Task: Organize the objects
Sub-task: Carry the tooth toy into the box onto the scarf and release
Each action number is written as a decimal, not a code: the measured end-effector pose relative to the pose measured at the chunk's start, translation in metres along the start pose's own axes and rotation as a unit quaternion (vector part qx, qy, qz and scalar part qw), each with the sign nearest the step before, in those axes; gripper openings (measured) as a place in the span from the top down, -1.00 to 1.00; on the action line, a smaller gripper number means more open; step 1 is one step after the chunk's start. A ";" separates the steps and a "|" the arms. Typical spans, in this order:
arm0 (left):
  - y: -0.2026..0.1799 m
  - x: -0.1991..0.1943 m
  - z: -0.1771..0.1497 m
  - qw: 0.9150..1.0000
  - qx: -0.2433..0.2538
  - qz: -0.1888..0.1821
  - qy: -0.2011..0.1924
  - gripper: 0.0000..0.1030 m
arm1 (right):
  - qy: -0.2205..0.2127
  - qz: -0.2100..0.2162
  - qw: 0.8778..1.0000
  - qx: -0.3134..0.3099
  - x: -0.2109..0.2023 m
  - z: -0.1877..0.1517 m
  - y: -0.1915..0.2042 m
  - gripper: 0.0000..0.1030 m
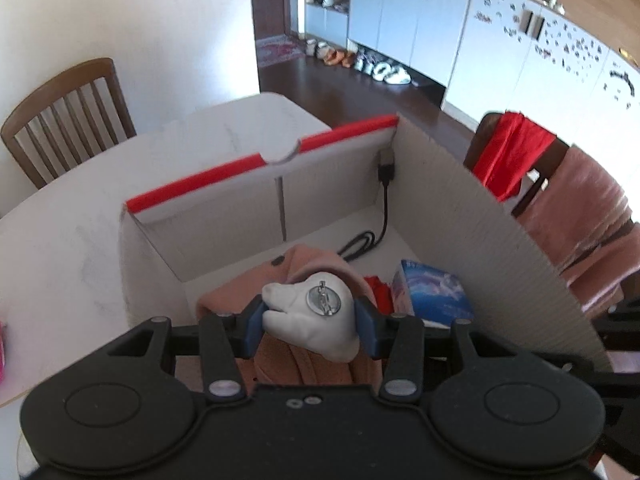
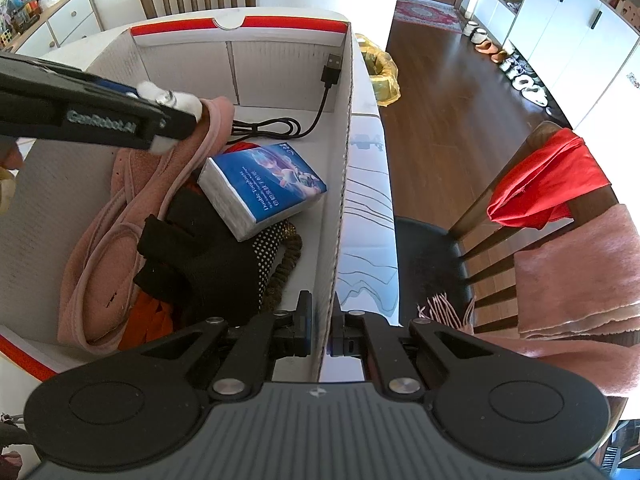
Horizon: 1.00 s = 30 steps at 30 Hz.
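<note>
**Inspector:** Domestic dining room, dark wood floor, white cupboards behind. On the white table point(image 1: 60, 240) stands an open white cardboard box point(image 2: 344, 184) with red rim.

**Assistant:** And the left tongs point(image 1: 308, 316)?

**Inspector:** Closed on a white moulded hook point(image 1: 308, 312) with a metal disc, held above the box, over a pink garment point(image 2: 100, 240). It looks light and rigid, probably smooth; the flat sides under the blue pads seem the soundest hold.

**Assistant:** The right tongs point(image 2: 322, 328)?

**Inspector:** Pinched narrow on the box's near side wall, apparently steadying it.

**Assistant:** Contents?

**Inspector:** A black USB cable point(image 2: 280, 128), a black glove point(image 2: 200, 264), and a blue tissue pack point(image 2: 264, 188), soft and crushable.

**Assistant:** Legible writing?

**Inspector:** The pack reads "Double Toughness", partly unclear; the left tongs' arm reads "GenRobot.AI".
</note>
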<state>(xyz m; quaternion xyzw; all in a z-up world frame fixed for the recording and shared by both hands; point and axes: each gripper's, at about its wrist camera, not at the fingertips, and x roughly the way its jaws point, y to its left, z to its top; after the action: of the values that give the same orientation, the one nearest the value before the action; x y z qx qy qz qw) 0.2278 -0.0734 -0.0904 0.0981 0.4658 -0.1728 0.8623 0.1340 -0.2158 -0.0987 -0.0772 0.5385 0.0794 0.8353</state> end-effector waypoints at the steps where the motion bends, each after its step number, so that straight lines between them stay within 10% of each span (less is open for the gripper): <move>1: 0.000 0.003 -0.001 1.000 0.001 0.000 0.006 0.12 | 0.000 0.000 1.000 0.000 0.000 0.000 0.000 0.88; 15: -0.003 0.018 -0.007 0.998 0.021 0.005 0.051 0.04 | 0.000 0.000 1.000 0.000 0.001 0.000 0.000 0.88; 30: -0.001 -0.028 -0.004 1.000 0.004 -0.008 -0.004 -0.46 | 0.002 -0.001 1.000 0.000 0.003 0.000 0.000 0.88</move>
<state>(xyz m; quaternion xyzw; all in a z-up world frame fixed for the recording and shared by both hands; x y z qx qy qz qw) 0.2099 -0.0675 -0.0687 0.0968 0.4621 -0.1816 0.8626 0.1350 -0.2155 -0.1011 -0.0774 0.5398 0.0783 0.8345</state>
